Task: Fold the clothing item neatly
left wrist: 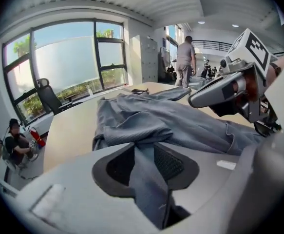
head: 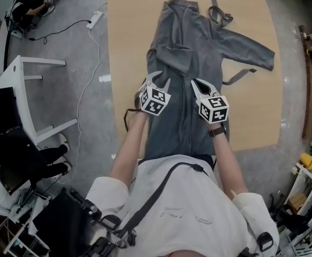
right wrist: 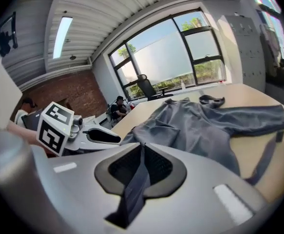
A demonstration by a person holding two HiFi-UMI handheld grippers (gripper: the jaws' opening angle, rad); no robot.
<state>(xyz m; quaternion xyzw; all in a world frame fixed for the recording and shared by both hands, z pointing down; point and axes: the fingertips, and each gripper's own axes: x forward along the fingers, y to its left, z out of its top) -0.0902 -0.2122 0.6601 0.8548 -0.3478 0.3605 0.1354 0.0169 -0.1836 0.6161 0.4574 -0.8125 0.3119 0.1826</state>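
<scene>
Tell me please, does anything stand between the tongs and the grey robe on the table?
Nothing visible does. The robe already runs between the jaws of both: the right tongs pinch a fold, the left tongs stand apart around one. Only the loose belt lies at the far end, near the collar.

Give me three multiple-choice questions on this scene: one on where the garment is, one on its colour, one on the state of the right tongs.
1. Where does the garment lie?
A on the floor
B on the table
C over a chair

2. What colour is it?
A grey
B red
C white

3. The right tongs are:
A open and empty
B holding a cable
C shut on the garment

Answers:
1 B, it is spread across the wooden tabletop.
2 A, all of it shows grey.
3 C, the right gripper view shows a fold of it pinched in them.
</scene>
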